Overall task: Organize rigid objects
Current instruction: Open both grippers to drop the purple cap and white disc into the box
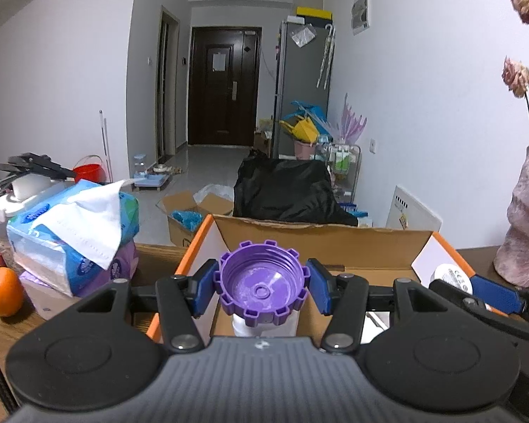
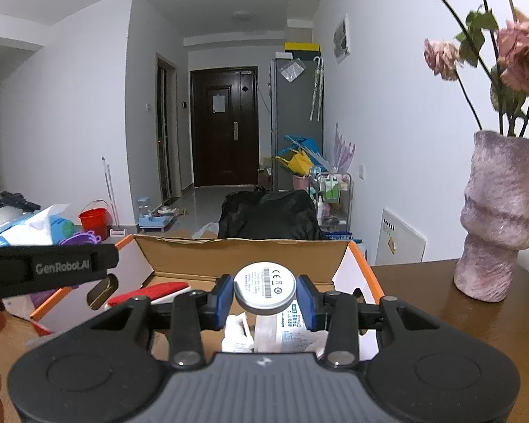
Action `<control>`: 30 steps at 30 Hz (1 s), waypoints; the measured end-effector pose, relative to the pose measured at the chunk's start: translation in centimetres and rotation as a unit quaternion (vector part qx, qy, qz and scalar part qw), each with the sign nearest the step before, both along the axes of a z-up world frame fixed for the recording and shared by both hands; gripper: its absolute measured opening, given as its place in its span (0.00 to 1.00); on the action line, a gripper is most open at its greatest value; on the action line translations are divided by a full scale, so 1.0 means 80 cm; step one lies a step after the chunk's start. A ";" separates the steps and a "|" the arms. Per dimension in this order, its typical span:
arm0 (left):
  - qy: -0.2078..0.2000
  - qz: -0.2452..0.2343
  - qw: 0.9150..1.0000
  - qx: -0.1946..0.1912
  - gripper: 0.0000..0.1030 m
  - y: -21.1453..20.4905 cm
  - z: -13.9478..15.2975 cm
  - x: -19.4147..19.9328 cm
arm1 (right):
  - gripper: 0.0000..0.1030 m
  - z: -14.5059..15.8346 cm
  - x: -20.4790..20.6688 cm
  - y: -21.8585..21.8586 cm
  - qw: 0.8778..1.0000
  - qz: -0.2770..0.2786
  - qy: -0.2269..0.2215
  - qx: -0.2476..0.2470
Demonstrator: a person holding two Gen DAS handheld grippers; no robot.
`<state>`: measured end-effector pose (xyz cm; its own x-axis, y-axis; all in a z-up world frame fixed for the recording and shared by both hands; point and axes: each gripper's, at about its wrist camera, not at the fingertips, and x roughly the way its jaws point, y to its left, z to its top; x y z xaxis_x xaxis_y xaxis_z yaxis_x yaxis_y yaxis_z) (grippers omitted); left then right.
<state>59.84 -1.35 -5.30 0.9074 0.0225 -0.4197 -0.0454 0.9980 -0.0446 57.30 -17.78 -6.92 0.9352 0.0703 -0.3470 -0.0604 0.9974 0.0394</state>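
We hold both items over the box [image 1: 321, 232] for dropping in: left gripper [image 1: 262, 287] clamps the purple cap [image 1: 262, 283], right gripper [image 2: 264, 298] clamps the white disc [image 2: 264, 290].

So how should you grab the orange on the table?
Hold the orange across its round middle and come from above. It sits on the table beside the tissue packs, which crowd its right side, while its top is free. Both grippers are busy now: the left gripper holds a purple cap.
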 end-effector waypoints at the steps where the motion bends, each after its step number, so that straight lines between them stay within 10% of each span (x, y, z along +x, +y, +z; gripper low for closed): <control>1: 0.002 0.001 1.000 0.001 0.54 0.000 -0.001 0.003 | 0.37 0.000 0.004 0.000 1.000 -0.002 0.003 0.001; 14: 0.015 0.006 1.000 0.016 0.54 -0.006 -0.013 0.021 | 0.37 -0.010 0.028 0.008 0.999 -0.002 0.031 -0.014; 19: 0.007 0.003 1.000 0.025 0.82 -0.009 -0.012 0.016 | 0.38 -0.011 0.029 0.004 0.999 -0.004 0.039 -0.013; 26: -0.007 0.010 1.000 0.027 1.00 -0.008 -0.007 0.009 | 0.97 -0.011 0.025 -0.004 0.999 -0.031 0.032 -0.013; 30: -0.001 0.007 0.999 0.036 1.00 -0.012 -0.009 0.011 | 1.00 -0.011 0.026 -0.002 0.999 -0.030 0.035 -0.019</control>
